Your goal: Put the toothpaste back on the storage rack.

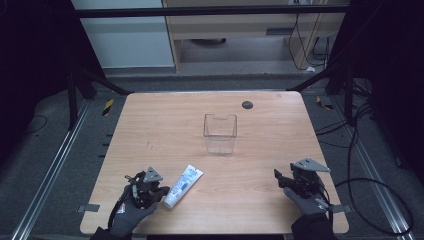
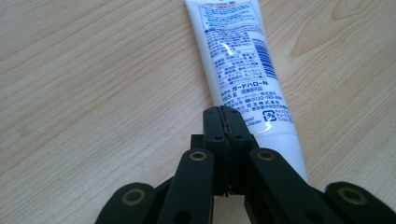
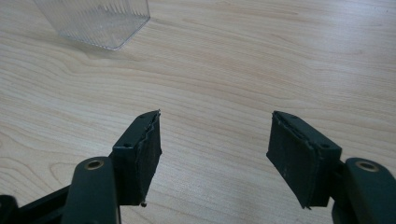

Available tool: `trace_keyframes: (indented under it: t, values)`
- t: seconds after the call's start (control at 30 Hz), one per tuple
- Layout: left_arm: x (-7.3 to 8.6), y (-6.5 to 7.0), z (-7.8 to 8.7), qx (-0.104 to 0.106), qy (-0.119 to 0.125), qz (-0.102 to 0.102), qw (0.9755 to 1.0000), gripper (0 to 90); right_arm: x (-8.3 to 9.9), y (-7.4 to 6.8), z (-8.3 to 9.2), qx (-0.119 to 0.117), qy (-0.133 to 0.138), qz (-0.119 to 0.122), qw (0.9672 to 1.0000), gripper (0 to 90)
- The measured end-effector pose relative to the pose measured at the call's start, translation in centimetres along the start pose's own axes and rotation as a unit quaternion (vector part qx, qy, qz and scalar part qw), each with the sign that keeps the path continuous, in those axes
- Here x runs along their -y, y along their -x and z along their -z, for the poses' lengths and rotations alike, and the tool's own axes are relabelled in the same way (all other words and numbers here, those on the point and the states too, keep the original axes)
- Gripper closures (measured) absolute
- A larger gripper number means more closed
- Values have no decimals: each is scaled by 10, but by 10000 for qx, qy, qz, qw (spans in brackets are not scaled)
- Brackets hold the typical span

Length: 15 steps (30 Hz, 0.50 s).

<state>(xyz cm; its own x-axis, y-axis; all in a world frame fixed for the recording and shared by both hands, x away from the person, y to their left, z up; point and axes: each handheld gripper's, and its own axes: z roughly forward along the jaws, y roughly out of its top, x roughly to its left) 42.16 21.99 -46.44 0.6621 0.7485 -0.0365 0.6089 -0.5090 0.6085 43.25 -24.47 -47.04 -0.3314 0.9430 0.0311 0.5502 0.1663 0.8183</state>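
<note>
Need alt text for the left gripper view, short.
The left claw, jaws shut together with nothing between them, points down at a light wooden table. A white toothpaste tube with blue Japanese print lies flat on the table just beyond and beside the claw tips, running away toward the top of the picture.

White tube (image 1: 183, 186), flat, table's near-left

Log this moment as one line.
left gripper: shut, beside tube | right gripper: open, empty | clear bin: empty, mid-table
</note>
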Motion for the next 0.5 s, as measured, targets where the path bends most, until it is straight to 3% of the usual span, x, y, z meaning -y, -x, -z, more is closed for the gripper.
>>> trace_keyframes:
  t: [0.33, 0.5]
  values:
    - [-1, 0, 0, -17, 17, 20, 10000, 890, 0, -1, 0, 16, -11, 23, 10000, 343]
    - [-11, -9, 9, -173, 202, 141, 9995, 798, -1, 0, -1, 39, -4, 2, 10000, 343]
